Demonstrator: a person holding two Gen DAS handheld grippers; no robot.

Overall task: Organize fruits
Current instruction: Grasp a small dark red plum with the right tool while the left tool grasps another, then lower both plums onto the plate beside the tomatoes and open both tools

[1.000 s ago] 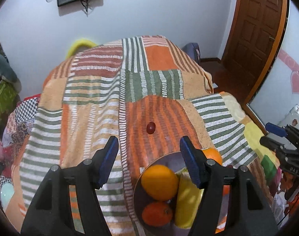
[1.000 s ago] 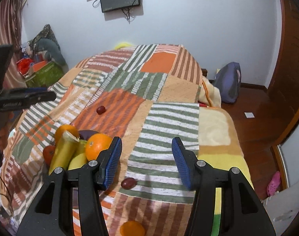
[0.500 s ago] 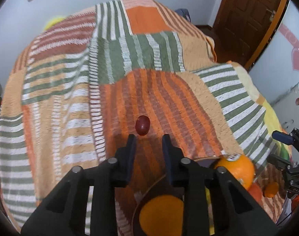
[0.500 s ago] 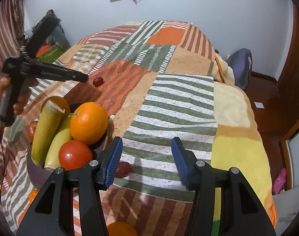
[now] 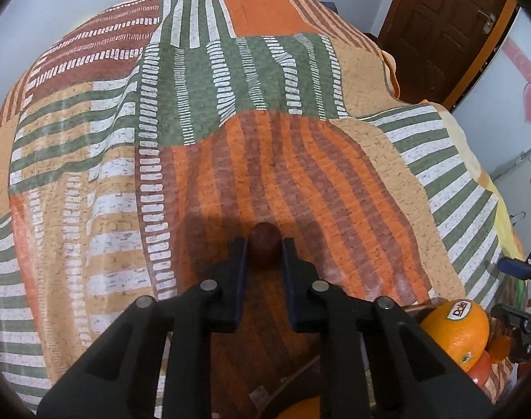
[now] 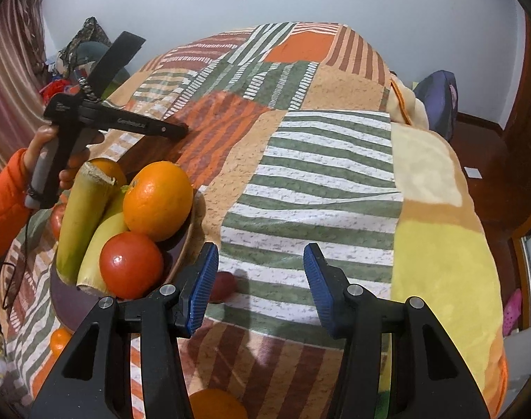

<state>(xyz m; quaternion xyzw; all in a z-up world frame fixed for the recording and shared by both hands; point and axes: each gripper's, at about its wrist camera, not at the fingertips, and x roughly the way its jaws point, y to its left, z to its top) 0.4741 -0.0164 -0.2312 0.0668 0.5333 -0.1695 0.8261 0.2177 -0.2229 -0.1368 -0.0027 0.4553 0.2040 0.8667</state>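
A small dark red fruit [image 5: 264, 243] lies on the striped bedspread [image 5: 300, 160], pinched between the tips of my left gripper [image 5: 264, 246]. In the right wrist view the left gripper [image 6: 181, 129] reaches low over the spread beyond the bowl. My right gripper [image 6: 260, 276] is open and empty above the spread. Another dark red fruit [image 6: 223, 286] lies by its left finger. The dark bowl [image 6: 181, 244] holds an orange [image 6: 157, 199], a tomato [image 6: 131, 265] and bananas [image 6: 87, 209].
An orange with a Dole sticker [image 5: 455, 328] sits at the bowl's edge in the left wrist view. Small oranges lie on the spread at the front [image 6: 216, 405] and by the bowl [image 6: 59, 340]. A bag [image 6: 436, 101] and a wooden door [image 5: 443, 24] stand beyond the bed.
My left gripper moved forward and down onto the small dark red fruit and closed on it. My right gripper dropped closer to the bowl and stayed open.
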